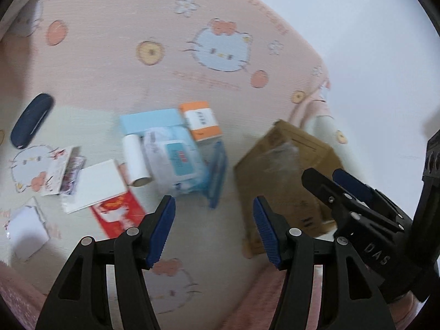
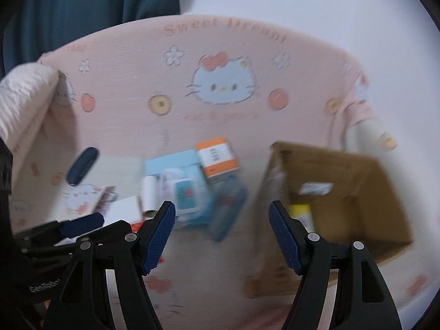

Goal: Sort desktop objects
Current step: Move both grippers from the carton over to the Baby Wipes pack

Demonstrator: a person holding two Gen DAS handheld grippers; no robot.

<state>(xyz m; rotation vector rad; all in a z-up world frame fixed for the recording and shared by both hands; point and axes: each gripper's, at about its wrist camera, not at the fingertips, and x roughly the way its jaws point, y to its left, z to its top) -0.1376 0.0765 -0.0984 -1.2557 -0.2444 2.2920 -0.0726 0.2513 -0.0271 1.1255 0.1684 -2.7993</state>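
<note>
Both claws gaped, nothing held — left claw (image 1: 214, 228), right claw (image 2: 222, 236). Brown cardboard box (image 2: 343, 192) sat right of the clutter — orange-white carton (image 1: 202, 121) touching the pale blue wipes pack (image 1: 176, 162).

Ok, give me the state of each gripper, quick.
Left gripper: open, holding nothing, above the patterned cloth.
Right gripper: open, holding nothing, near the cardboard box.

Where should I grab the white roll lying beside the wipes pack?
Probably across the middle of the white roll, coming from above with the left hand-held gripper, which is open. It lies flat with the wipes pack against one side, so span its width there; the open end faces you.
</note>
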